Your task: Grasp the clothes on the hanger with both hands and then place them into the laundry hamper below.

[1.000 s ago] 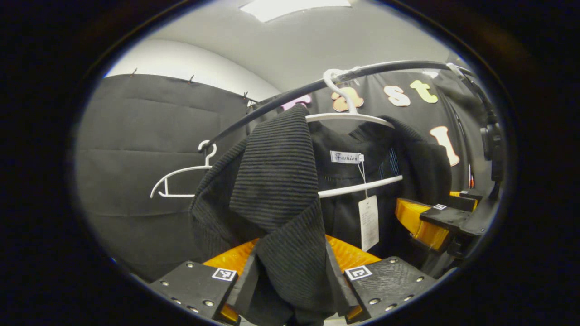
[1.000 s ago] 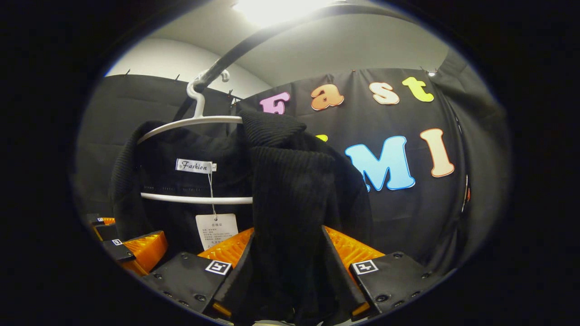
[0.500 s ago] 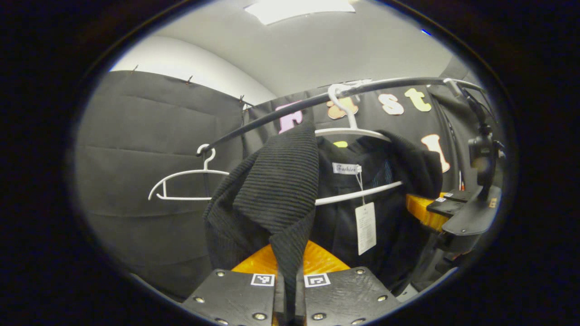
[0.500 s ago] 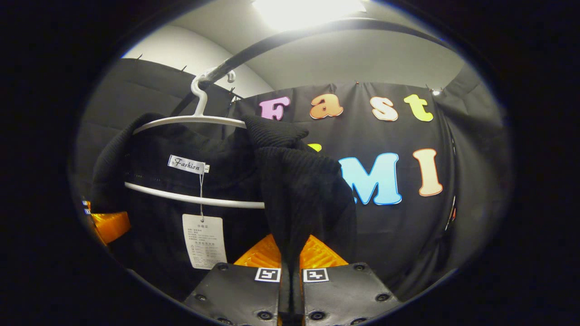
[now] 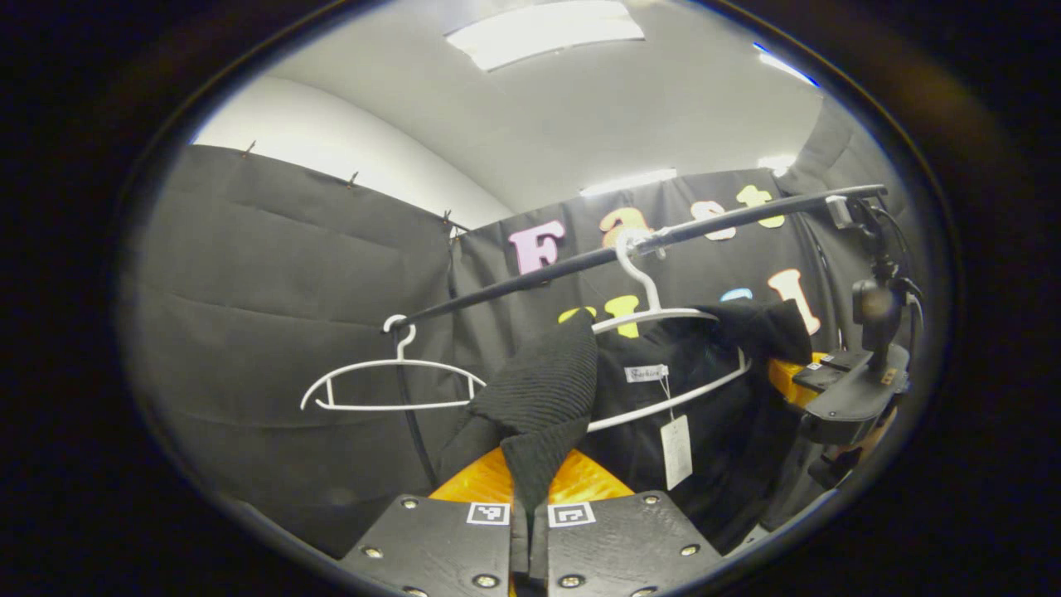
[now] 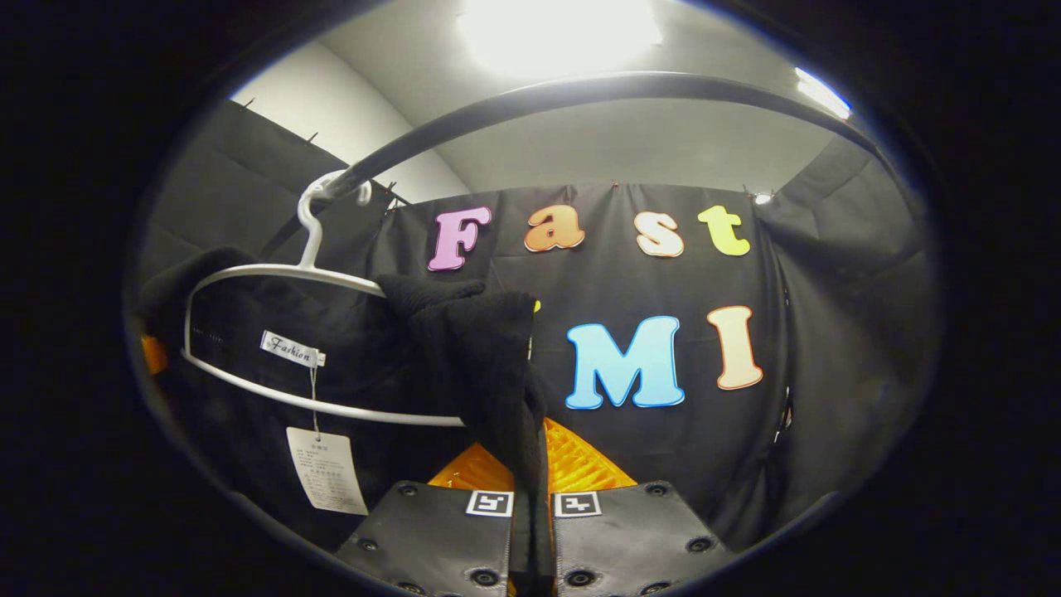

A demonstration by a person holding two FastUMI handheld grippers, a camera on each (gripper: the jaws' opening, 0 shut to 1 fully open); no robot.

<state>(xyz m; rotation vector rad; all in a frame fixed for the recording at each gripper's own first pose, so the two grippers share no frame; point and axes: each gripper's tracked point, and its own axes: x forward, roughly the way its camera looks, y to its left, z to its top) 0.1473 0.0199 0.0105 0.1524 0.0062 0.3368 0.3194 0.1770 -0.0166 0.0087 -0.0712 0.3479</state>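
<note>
We pinched the black sweater with both grippers while it hung on its hanger.

In the left gripper view, our left gripper [image 5: 529, 531] was squeezed tight on a fold of the sweater [image 5: 543, 394], which sat on the white hanger [image 5: 663, 319] hooked over the black rail [image 5: 539, 278]. An empty hanger [image 5: 390, 385] hung beside it, and a paper tag [image 5: 676, 450] dangled from the collar. In the right gripper view, our right gripper [image 6: 532, 531] was clamped tight on the other shoulder of the sweater [image 6: 485, 356], with the hanger [image 6: 282, 274] and tag [image 6: 326, 468] just to its left.
</note>
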